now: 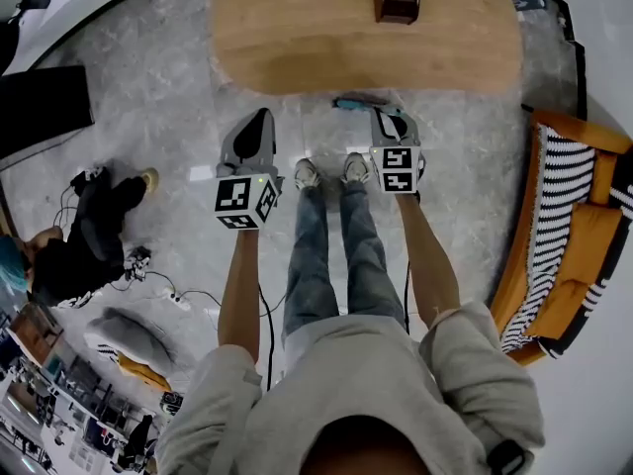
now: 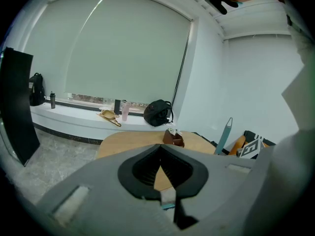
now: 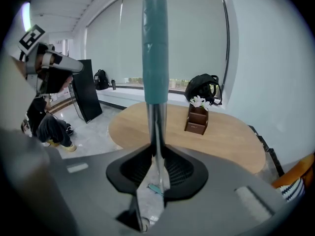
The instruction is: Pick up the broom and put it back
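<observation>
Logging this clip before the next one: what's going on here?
A person stands on a marble floor beside an oval wooden table, with a gripper in each hand. The right gripper is clamped on the metal shaft of the broom, just below its teal grip. The left gripper is shut with nothing between its jaws and is not touching the broom. The broom is in hand but not yet put back.
</observation>
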A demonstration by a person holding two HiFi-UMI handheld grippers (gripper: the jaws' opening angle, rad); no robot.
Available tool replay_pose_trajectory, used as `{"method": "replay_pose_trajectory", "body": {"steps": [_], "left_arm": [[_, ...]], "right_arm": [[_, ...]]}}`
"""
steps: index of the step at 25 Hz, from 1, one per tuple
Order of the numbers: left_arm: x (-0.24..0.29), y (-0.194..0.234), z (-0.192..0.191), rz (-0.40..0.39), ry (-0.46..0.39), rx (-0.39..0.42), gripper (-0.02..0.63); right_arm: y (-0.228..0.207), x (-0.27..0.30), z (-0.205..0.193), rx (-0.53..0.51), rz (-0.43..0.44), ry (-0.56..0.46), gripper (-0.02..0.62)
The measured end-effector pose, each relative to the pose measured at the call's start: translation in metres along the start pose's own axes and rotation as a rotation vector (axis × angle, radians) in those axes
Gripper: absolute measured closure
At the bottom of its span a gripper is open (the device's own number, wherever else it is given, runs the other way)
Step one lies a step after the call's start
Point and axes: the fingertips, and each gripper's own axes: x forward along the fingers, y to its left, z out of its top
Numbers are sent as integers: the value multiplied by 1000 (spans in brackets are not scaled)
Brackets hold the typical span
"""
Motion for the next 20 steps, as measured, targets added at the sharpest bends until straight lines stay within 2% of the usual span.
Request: {"method": "replay_pose_trajectory", "body": {"steps": [9,15,20], "left_arm": [[-21,-24,26,-12,-22,37,603],[-46,-37,58,-16,-55,60,603],[-59,-44,89,-19,-94,75,603]], "right_arm": [[1,-61,39,3,5,-83,515],[3,-127,97,9,12,-193,515],[6,-167,150,-39,42,-276,515]]}}
